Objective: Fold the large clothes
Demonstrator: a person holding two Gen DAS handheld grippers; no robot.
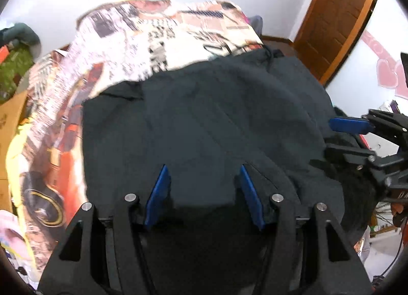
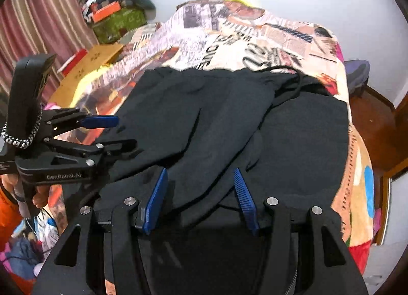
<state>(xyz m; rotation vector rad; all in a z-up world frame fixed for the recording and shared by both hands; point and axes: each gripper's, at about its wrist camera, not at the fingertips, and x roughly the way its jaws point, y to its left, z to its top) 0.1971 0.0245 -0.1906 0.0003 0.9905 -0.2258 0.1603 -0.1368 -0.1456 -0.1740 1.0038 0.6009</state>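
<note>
A large black garment (image 1: 204, 116) lies spread on a bed covered by a newspaper-print blanket (image 1: 142, 35). A drawstring (image 2: 288, 70) trails at its far edge. My left gripper (image 1: 204, 170) hovers over the garment's near part, blue pads (image 1: 159, 193) apart, nothing pinched between them. My right gripper (image 2: 201, 172) is open over a fold of the same garment (image 2: 229, 121), and cloth lies below the gap. Each gripper shows in the other's view: the right gripper (image 1: 334, 137) at the garment's right side, the left gripper (image 2: 125, 133) at its left edge, held by a hand (image 2: 40, 198).
A cardboard box (image 2: 86, 70) and a green box (image 2: 119, 22) with clutter stand left of the bed by a striped curtain (image 2: 38, 14). A brown wooden door (image 1: 339, 14) is at the far right. White wall runs behind the bed. Clothes lie on the floor (image 2: 23, 251).
</note>
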